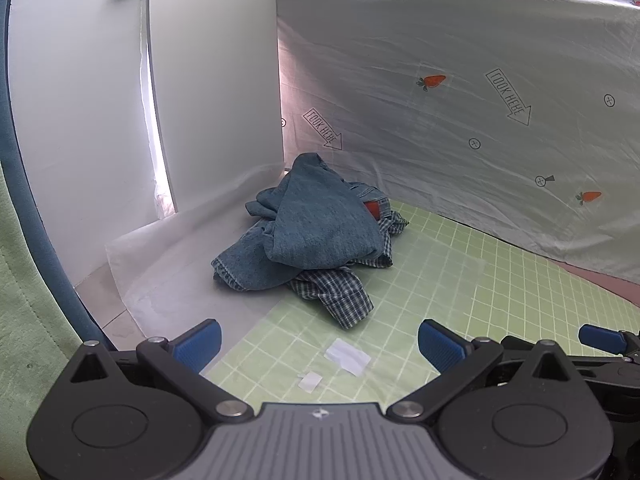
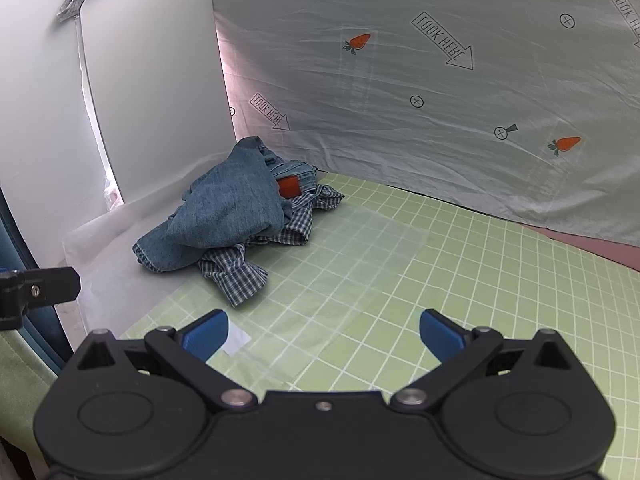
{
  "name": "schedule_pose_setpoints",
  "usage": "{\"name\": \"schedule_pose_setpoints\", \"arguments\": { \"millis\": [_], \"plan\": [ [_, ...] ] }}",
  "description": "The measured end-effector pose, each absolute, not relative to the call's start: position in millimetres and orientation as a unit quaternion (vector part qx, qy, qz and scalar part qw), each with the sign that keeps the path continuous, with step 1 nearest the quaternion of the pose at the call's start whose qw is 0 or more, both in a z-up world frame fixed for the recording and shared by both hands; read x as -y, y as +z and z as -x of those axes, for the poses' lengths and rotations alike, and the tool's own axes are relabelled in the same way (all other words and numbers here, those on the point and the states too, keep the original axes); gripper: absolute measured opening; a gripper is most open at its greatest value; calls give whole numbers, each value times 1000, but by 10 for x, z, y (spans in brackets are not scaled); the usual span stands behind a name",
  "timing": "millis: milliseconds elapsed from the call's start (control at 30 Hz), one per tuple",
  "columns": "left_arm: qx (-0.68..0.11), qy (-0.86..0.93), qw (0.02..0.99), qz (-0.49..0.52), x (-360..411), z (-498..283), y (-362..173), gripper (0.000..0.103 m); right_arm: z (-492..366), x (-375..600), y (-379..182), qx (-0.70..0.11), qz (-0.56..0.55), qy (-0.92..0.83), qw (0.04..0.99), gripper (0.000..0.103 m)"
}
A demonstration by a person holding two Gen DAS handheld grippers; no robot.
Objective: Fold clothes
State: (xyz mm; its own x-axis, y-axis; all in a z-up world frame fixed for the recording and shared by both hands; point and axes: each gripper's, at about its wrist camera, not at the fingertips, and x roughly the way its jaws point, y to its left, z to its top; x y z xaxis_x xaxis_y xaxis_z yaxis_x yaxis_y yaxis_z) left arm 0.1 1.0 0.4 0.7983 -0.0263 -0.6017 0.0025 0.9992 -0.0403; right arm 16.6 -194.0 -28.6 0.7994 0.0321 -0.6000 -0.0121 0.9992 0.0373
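Both grippers hang low over the near edge of the green grid mat [image 2: 460, 264]. Left gripper [image 1: 320, 346]: blue pads spread wide, nothing between them. Right gripper [image 2: 324, 334]: likewise spread wide, holding nothing. The two sit side by side; a blue pad of the right one shows at the right edge of the left wrist view, and a black part of the left one shows at the left edge of the right wrist view.

Clothes lie in one crumpled heap at the far left of the work surface, well apart from both grippers. The jeans [image 1: 316, 224] are on top, bunched, with a hem trailing toward the near left and a red patch [image 2: 289, 187] showing at the waistband. A blue-and-white checked shirt [image 1: 340, 288] is underneath, one part sticking out toward the grippers and another out on the far right of the heap. The heap rests partly on the mat and partly on a white paper sheet [image 1: 168, 280].

A white panel [image 1: 216, 88] stands upright behind the heap. A pale bedsheet [image 1: 460, 120] printed with carrots and arrows hangs as a backdrop along the far side.

Two small white scraps [image 1: 347, 357] lie on the mat just in front of the left gripper; one shows beside the right gripper's left pad.
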Motion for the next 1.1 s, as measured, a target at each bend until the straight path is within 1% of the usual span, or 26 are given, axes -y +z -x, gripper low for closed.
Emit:
{"name": "schedule_pose_setpoints", "arguments": {
  "millis": [567,1100],
  "plan": [
    [-322,-11,947,18,72,-49,-29,103,-135,1988,-277,-324,-17,4,946,103],
    [-332,-16,943,15,-29,-96,-36,103,-141,1937,-294,-325,-13,-3,946,103]
  ]
}}
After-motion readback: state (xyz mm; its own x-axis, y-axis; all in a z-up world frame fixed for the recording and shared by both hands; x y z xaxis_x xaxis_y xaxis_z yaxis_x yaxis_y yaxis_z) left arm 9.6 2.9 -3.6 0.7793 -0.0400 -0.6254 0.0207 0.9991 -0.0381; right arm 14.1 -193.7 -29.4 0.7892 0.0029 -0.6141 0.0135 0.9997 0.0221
